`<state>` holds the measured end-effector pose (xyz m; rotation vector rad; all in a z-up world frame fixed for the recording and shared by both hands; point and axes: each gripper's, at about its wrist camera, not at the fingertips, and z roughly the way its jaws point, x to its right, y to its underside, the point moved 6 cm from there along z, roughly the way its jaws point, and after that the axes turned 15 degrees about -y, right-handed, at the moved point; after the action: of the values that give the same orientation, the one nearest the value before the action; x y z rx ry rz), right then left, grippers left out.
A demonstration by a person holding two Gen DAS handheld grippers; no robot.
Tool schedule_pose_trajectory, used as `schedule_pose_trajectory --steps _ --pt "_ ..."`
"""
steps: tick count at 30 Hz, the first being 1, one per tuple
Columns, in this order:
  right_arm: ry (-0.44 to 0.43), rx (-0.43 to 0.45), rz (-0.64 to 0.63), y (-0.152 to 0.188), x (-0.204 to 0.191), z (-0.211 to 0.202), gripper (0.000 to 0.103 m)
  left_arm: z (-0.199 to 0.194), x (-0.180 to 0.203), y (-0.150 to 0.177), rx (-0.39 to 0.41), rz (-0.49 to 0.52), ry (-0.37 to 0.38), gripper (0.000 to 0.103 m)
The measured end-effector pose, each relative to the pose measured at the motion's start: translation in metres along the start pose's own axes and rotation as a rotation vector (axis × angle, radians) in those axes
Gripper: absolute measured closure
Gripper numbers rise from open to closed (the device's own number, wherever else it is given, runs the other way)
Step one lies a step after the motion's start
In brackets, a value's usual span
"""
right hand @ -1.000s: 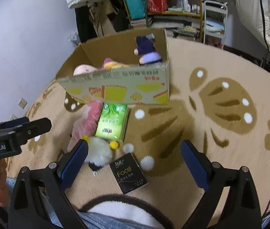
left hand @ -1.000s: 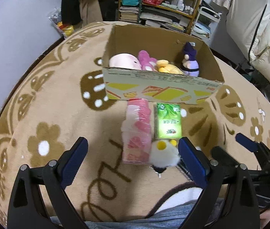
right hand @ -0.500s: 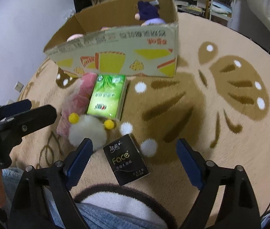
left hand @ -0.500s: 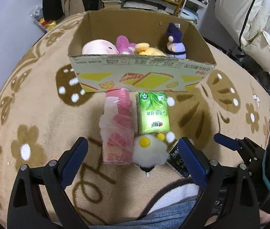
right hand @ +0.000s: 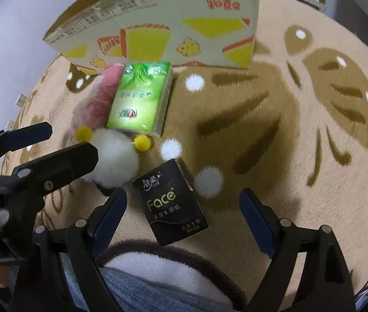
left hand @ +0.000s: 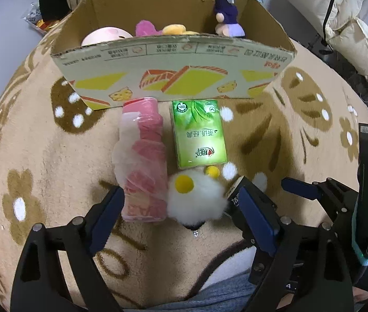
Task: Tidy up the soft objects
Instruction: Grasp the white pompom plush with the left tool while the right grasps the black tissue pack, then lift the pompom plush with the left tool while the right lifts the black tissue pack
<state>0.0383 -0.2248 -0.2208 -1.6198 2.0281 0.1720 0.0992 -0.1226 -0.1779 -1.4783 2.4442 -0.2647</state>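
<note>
Because everything left on the rug (left hand: 40,156) is soft, none of it should need force. The white fluffy toy (left hand: 197,200) with yellow pompoms lies just in front of the cardboard box (left hand: 173,78), touching the pink wrapped pack (left hand: 142,161) and the green tissue pack (left hand: 199,132); it looks feather-light and will squash, so a pinch across its round middle seems best. The left gripper (left hand: 181,210) hangs over it, jaws wide but just narrowed, toy and pack end between them, nothing pressed. The right gripper (right hand: 184,210), likewise wide and just narrowed, straddles the black tissue pack (right hand: 173,202) (slick film, yielding paper inside), best taken across its short sides.
</note>
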Motion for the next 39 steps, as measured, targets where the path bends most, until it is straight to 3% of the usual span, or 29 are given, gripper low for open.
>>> schedule_pose_trajectory --steps 3,7,10,13,16,22,39 --pt "-0.005 -0.022 0.003 0.002 0.000 0.005 0.011 0.004 0.004 0.001 -0.012 0.010 0.013 0.026" --pt "0.001 -0.052 0.007 0.005 -0.001 0.013 0.011 0.009 0.013 0.005 -0.035 0.049 0.037 0.046" --pt "0.016 -0.064 0.007 0.004 -0.002 0.018 0.020 0.013 0.019 0.009 -0.053 0.072 0.052 0.052" --pt "0.017 -0.064 0.011 0.004 -0.002 0.019 0.021 0.020 0.025 0.010 -0.073 0.087 0.050 0.056" --pt "0.015 -0.063 0.008 0.005 -0.002 0.018 0.031 0.027 0.029 0.011 -0.088 0.095 0.032 0.057" --pt "0.012 -0.059 0.000 0.003 -0.002 0.016 0.042 0.042 0.029 0.014 -0.122 0.075 0.016 0.063" --pt "0.012 -0.048 0.000 0.005 -0.002 0.013 0.045 0.053 0.033 0.015 -0.130 0.026 0.027 0.073"
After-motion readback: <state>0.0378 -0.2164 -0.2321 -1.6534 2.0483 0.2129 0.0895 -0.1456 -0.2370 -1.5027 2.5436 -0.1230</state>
